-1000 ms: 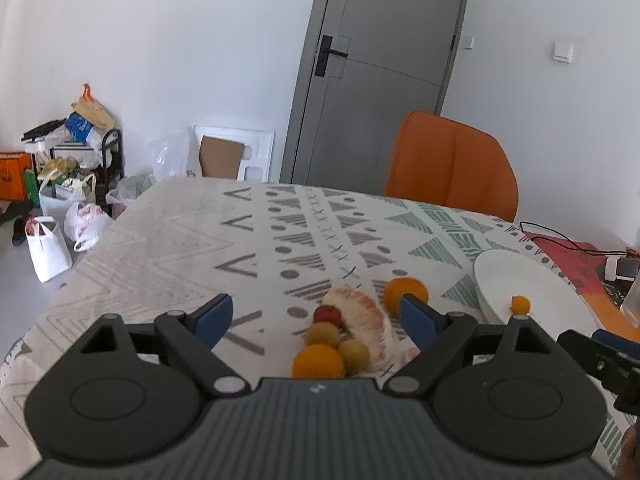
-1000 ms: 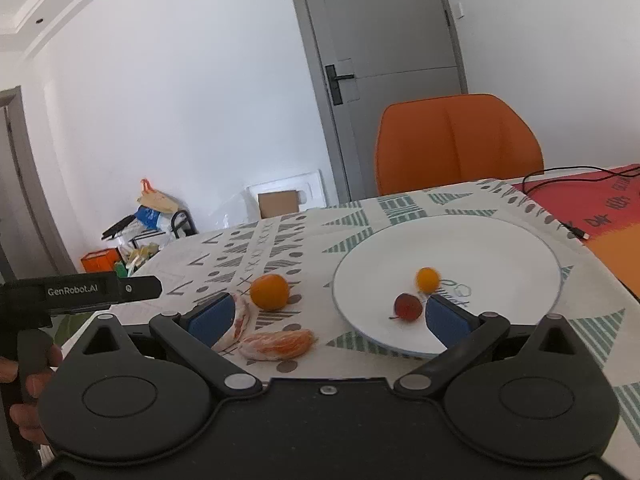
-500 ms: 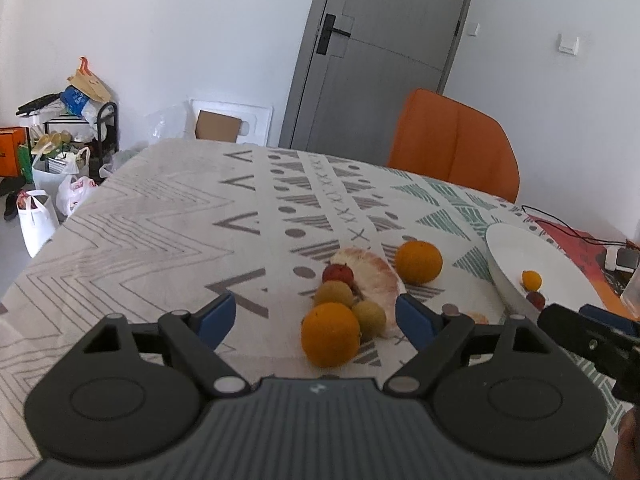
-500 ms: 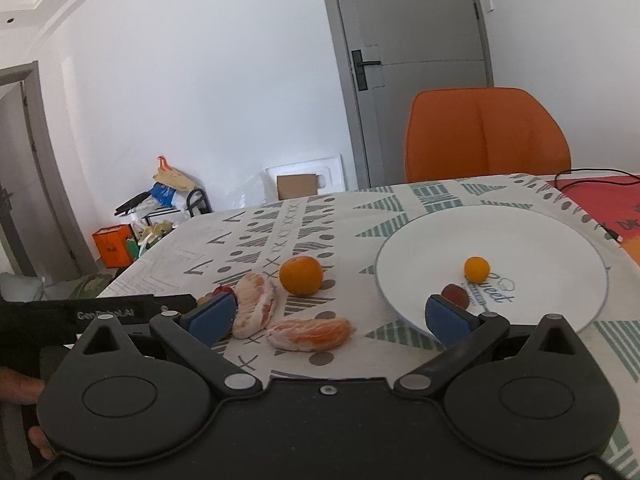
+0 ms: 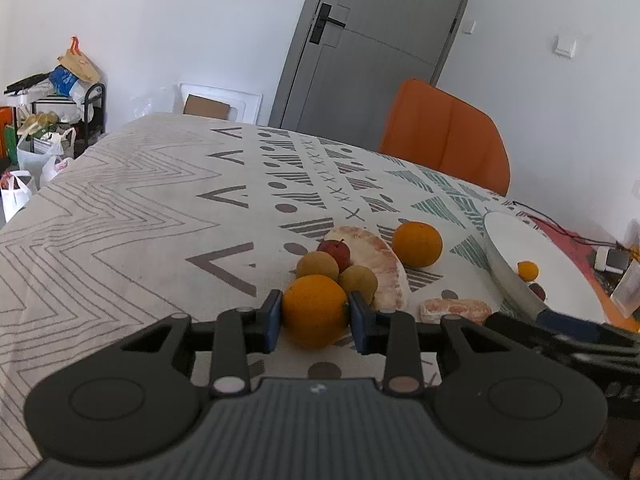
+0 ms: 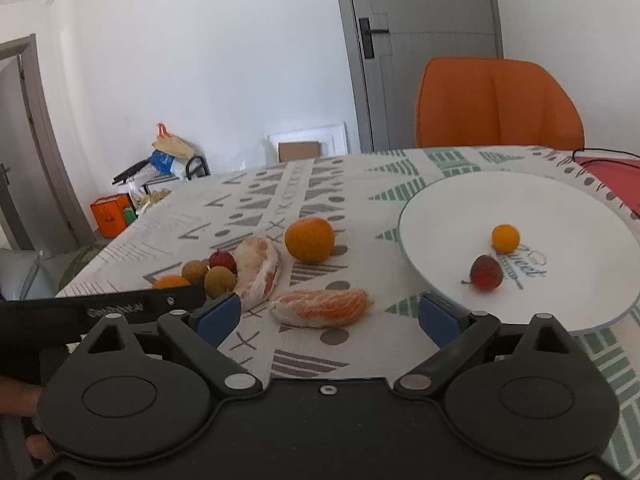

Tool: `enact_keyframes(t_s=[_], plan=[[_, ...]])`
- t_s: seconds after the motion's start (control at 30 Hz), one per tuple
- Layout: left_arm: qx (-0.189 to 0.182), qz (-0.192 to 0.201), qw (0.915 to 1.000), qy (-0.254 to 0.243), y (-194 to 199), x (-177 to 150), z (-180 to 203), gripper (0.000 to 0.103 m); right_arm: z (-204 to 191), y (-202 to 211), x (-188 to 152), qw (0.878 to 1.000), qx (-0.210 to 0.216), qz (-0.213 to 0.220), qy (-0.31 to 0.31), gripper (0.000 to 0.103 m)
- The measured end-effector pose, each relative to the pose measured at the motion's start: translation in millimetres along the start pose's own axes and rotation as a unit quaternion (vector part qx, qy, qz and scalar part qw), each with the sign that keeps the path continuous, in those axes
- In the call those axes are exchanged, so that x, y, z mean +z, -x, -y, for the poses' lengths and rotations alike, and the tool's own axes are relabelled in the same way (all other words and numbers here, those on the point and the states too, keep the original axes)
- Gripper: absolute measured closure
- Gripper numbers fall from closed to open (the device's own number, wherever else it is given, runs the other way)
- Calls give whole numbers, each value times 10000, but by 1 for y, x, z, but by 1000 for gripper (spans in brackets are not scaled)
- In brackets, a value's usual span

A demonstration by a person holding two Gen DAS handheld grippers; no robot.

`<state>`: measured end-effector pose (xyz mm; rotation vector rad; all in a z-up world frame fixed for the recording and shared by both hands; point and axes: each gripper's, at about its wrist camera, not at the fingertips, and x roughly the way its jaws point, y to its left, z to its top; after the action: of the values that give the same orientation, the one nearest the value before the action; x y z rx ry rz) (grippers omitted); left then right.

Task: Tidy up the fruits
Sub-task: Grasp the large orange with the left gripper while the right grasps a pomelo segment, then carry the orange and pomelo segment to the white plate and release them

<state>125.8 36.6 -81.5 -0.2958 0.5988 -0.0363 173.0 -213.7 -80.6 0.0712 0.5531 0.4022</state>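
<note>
My left gripper (image 5: 315, 316) is shut on an orange (image 5: 314, 310) that rests on the patterned tablecloth. Behind it lie two brown longans (image 5: 317, 265), a small red fruit (image 5: 335, 249), a pomelo segment (image 5: 376, 264) and a second orange (image 5: 417, 244). An orange-fleshed citrus segment (image 6: 320, 307) lies in front of my right gripper (image 6: 330, 315), which is open and empty. A white plate (image 6: 568, 280) at right holds a small orange fruit (image 6: 505, 237) and a dark red fruit (image 6: 486, 273).
An orange chair (image 6: 496, 106) stands at the table's far side. A red mat with a black cable (image 6: 608, 164) lies beyond the plate. Bags and a rack (image 5: 52, 112) stand on the floor at left. A grey door (image 5: 372, 44) is behind.
My left gripper moved forward to the near orange and closed on it. My right gripper shifted left, so the citrus segment now lies between its open fingers.
</note>
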Motion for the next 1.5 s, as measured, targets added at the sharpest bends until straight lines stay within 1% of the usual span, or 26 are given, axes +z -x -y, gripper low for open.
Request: enact_keyframes(t_s=[0.17,0.4,0.47,0.57,0.6,0.63,0.67,0.73,0.97,1.2,1.5], plan=[[19,58,9998,170,3,0,-8,70,-8,-16,-1,9998,-102,-136,139,10],[84,39,9999,136,4,4,-8,70,-8,-27,-2,9994,-159,-282,114,10],[119,40,9998,138,5,4,-9,70,-10,-28,-1,9993,-149,-269,199,10],[172,47,9998,134,7,5,-10,70,-15,-32,1,9990,-120,-297,303,13],[192,55,9997,128,8,6,-10,70,-16,-33,1,9988,-109,-327,335,17],[210,63,9997,124,9,6,-11,70,-18,-35,1,9987,-86,-365,350,25],[222,68,9997,123,10,7,-12,70,-18,-36,1,9985,-54,-427,334,27],[251,83,9996,120,12,8,-13,70,-17,-35,2,9986,-127,-389,328,40],[270,187,9995,18,22,12,-8,70,-11,-25,3,9993,31,-336,182,43],[211,274,9993,-125,28,16,6,70,-8,-6,9,9997,162,-74,138,43],[86,377,9987,-322,32,20,29,70,8,15,15,9996,141,235,-36,43]])
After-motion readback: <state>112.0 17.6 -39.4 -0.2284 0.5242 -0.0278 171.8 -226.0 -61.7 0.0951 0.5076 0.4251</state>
